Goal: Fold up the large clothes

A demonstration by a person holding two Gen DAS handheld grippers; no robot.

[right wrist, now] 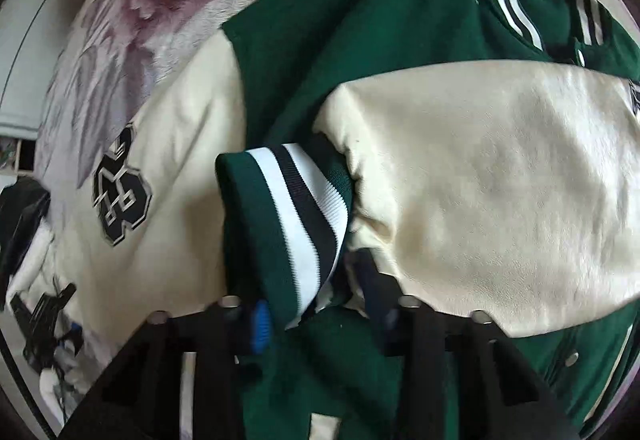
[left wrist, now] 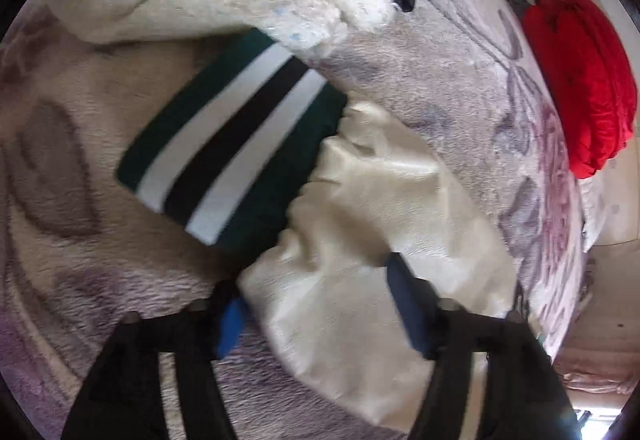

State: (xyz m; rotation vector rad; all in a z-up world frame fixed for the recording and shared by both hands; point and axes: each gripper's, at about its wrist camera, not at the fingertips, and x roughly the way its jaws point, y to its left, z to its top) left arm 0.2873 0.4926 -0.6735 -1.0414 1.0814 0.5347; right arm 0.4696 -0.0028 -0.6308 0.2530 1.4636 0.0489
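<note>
Close in, the right gripper [right wrist: 316, 314] pinches the striped cuff [right wrist: 296, 224] of the green varsity jacket [right wrist: 360, 24], while the left gripper [left wrist: 320, 304] stands spread astride its cream sleeve [left wrist: 360, 240]. Beyond, the jacket lies on a floral blanket [left wrist: 460, 88], a red garment [left wrist: 580, 80] farther off.

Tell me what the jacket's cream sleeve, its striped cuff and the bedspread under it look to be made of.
Cream sleeve: probably faux or real leather, smooth with a soft sheen and stiff creases. Striped cuff: ribbed knit, fine ridges running across the green, white and black bands. Bedspread: plush fleece, fuzzy nap with a faded floral print. These are judged by look only.
</note>
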